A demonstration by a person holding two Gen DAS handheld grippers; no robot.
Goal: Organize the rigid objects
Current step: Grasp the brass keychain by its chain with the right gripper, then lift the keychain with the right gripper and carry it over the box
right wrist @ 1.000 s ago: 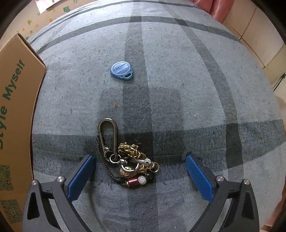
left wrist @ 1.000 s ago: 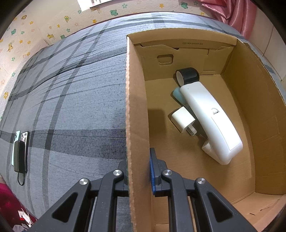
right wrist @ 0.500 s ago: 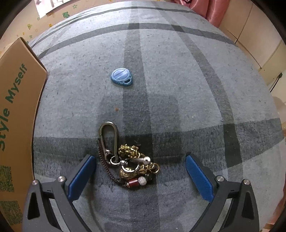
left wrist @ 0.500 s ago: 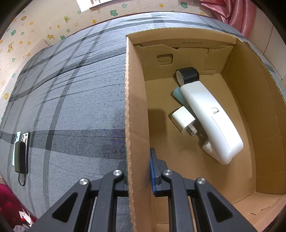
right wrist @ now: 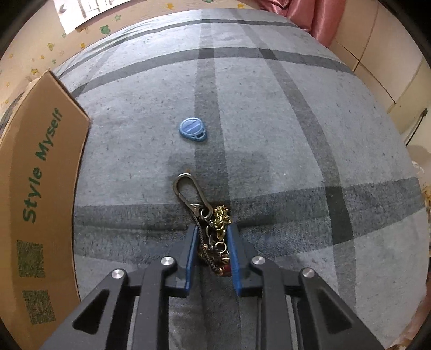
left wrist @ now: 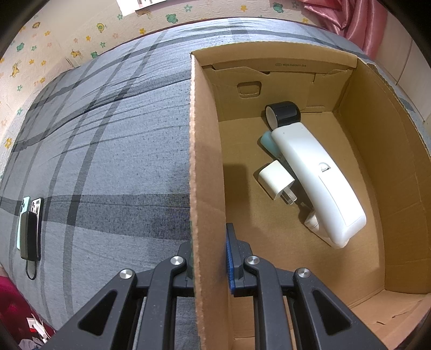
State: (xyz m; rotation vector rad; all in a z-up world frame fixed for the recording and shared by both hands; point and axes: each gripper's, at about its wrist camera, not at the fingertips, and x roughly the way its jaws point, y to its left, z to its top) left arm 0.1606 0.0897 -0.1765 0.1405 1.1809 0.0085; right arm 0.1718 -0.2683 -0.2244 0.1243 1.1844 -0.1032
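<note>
My left gripper (left wrist: 210, 242) is shut on the left wall of the open cardboard box (left wrist: 205, 150), one pad inside and one outside. In the box lie a long white device (left wrist: 317, 183), a white charger plug (left wrist: 274, 179), a black roll (left wrist: 284, 113) and a teal piece (left wrist: 268, 141) partly under the device. My right gripper (right wrist: 211, 237) points down at the bed, its jaws closing on a keychain (right wrist: 218, 223) of brass charms and chain bunched between the blue pads. Its carabiner (right wrist: 186, 185) sticks out ahead. A blue oval tag (right wrist: 192, 129) lies further off on the cover.
The box's outer side (right wrist: 40, 188) with green lettering stands left of the right gripper. The grey plaid bed cover (right wrist: 296, 134) spreads around. Two phones and a dark power bank (left wrist: 29, 228) lie at the bed's left edge. A pink curtain (left wrist: 350, 21) hangs behind.
The right gripper's wide-open jaws have closed in on the keychain, bunching it, and the gripper has lifted a little. The left gripper and the box have not moved.
</note>
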